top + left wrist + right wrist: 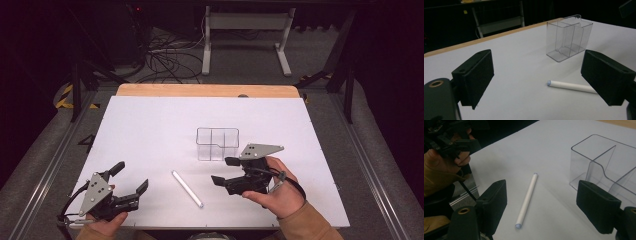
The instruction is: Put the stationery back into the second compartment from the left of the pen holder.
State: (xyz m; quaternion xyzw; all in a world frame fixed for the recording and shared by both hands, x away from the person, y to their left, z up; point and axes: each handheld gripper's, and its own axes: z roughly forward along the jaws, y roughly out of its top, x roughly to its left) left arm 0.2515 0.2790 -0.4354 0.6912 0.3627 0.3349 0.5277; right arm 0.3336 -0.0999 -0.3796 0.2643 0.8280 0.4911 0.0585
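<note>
A white table (150, 125) is seen from the high view, with a clear box (217, 144) set upright near its middle, divided into compartments. A white tube (187, 189) lies flat on the table, nearer the person than the box and apart from it. The tube is found between the left claw (131, 182) and the right claw (223, 171), touched by neither. Both claws are held with jaws spread wide, nothing gripped.

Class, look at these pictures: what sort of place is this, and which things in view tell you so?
Probably a lab or recording workshop: a white table set with a clear plastic box and a white stick, loose cables on the floor behind, and dark surroundings.
</note>
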